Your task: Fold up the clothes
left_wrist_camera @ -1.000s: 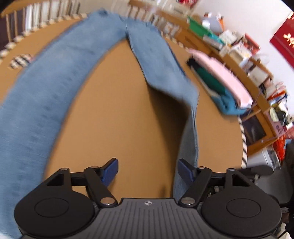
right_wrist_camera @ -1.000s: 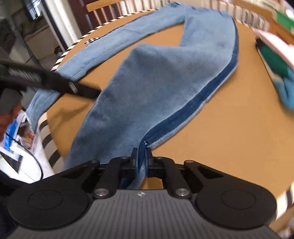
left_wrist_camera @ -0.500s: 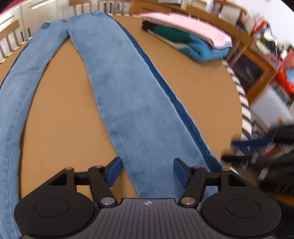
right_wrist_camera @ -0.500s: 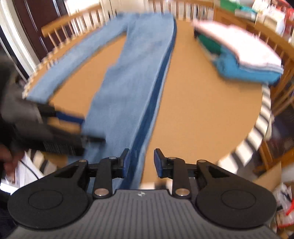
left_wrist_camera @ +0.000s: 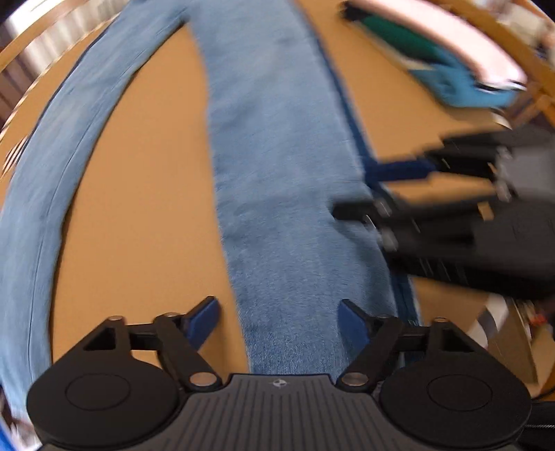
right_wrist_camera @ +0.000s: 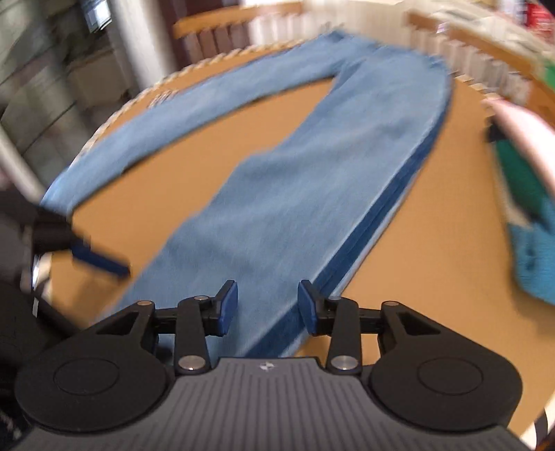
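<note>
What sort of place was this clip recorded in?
Most likely a home dining area: jeans lie spread on a round wooden table ringed by spindle-back wooden chairs, with a stack of folded clothes on the table and cluttered shelves behind.

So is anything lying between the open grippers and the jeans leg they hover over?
Nothing visible: the left gripper and right gripper are both open directly above the light blue denim jeans, no object between.
</note>
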The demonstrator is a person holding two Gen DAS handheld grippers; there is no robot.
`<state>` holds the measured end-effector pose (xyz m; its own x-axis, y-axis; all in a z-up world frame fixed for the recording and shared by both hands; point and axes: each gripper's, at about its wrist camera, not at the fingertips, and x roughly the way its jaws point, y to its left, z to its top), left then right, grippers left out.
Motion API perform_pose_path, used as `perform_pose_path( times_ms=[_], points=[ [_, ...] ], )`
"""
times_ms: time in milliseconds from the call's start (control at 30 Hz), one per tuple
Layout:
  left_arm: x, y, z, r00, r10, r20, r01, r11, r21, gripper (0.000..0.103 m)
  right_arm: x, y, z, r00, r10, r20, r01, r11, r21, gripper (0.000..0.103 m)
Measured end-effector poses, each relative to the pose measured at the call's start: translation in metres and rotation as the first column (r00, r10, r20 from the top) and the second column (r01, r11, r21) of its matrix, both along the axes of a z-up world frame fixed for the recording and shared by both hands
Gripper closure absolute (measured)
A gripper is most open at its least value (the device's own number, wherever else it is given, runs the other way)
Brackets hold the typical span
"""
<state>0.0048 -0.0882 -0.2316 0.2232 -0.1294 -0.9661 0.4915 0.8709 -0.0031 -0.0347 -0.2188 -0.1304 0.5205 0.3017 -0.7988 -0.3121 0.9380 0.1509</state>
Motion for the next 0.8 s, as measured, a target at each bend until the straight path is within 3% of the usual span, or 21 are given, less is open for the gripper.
perform_pose_path(
  times_ms=[133,200,333,467,667,800],
  points=[
    [0.008,-0.010,-0.005,0.985,0.164,-0.045,-0.163,0.986,0.030,0.023,0.007,-0.025,-0.004,0.997,0.077,-0.017,-0.075,0.993,0.089,0.055],
    [0.011,-0.010,-0.004,0.964,0.253,-0.075,-0.252,0.967,0.027,0.030,0.013,-0.041,-0.003,0.997,0.076,-0.021,-0.073,0.988,0.136,0.055],
    [0.017,-0.010,0.019,0.922,0.383,-0.062,-0.384,0.923,-0.017,0.027,0.026,-0.062,0.013,0.998,0.049,0.035,-0.053,0.988,0.143,0.055],
    [0.041,-0.018,0.045,0.878,0.478,-0.033,-0.479,0.873,-0.094,0.022,0.051,-0.076,0.047,0.997,0.003,0.072,-0.009,0.996,0.089,0.034],
    [0.087,-0.045,0.081,0.802,0.597,-0.012,-0.589,0.788,-0.182,0.019,0.129,-0.110,0.097,0.999,0.016,0.040,-0.020,0.995,0.101,0.027],
    [0.106,-0.072,0.099,0.736,0.676,0.031,-0.664,0.730,-0.163,0.017,0.176,-0.135,0.113,0.998,0.046,0.037,-0.049,0.996,0.079,0.017]
  ],
)
